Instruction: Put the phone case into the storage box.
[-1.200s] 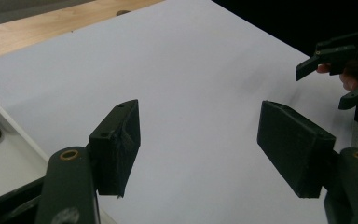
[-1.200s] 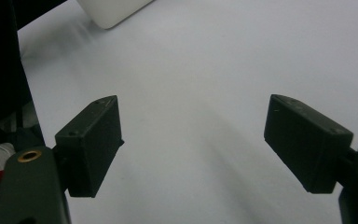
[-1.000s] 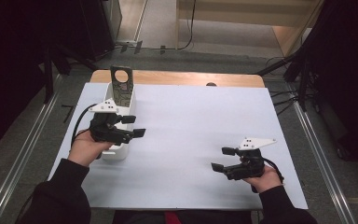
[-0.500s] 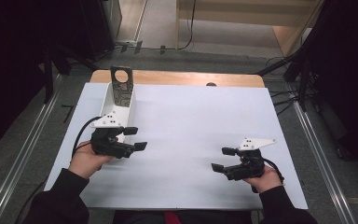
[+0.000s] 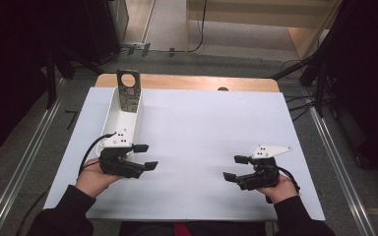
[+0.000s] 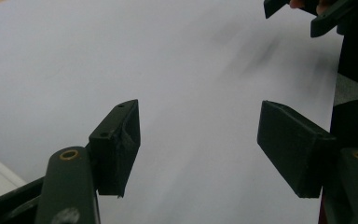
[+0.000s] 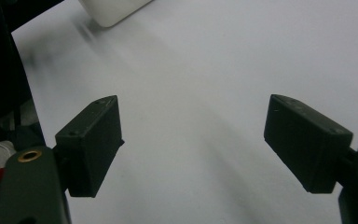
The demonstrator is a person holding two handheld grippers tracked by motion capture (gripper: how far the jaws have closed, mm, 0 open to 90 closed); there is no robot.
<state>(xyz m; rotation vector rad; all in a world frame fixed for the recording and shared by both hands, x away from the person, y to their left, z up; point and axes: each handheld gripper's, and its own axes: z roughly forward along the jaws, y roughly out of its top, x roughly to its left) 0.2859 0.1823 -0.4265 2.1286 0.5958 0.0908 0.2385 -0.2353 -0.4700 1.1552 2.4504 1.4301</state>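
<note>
White sheet-covered table [image 5: 197,132] carries one long white plastic tray [image 5: 123,118] with one grey perforated metal plate [image 5: 128,91] standing at its far end. Two black grippers, left gripper [image 5: 145,156] just beside the tray's near end and right gripper [image 5: 235,167] well apart, hold their jaws spread, empty. A careless left swing could likely nudge the tray.
</note>
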